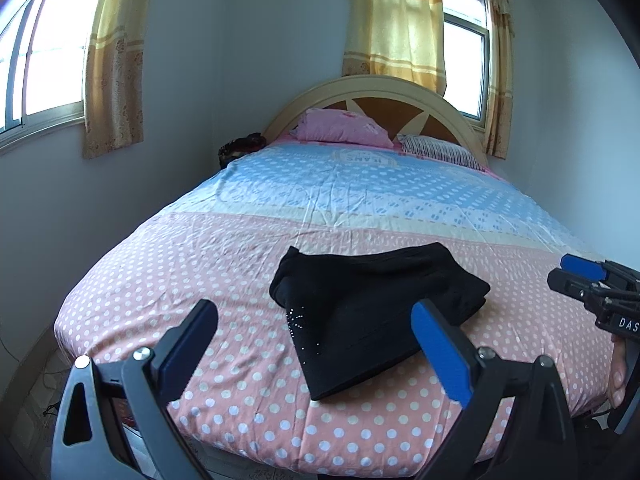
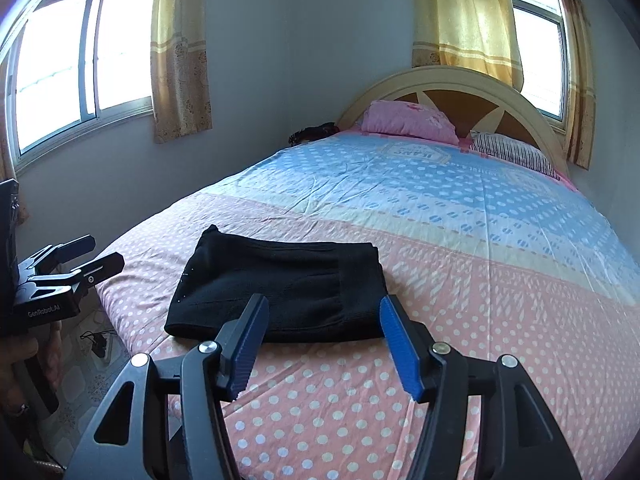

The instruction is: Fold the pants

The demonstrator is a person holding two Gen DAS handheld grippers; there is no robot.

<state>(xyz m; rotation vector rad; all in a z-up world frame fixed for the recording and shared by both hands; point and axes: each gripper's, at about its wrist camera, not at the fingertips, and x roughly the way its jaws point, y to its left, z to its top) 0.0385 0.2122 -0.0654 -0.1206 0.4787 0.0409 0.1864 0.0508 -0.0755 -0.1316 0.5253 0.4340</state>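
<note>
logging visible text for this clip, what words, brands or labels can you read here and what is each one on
"GenRobot.AI": on the body of the left gripper, in the right wrist view.
"DAS", cut off by the frame edge: on the body of the right gripper, in the left wrist view.
"ILAHS", seen upside down: in a printed emblem on the bedsheet near the pillows; the smaller lettering around it is too small to read.
</note>
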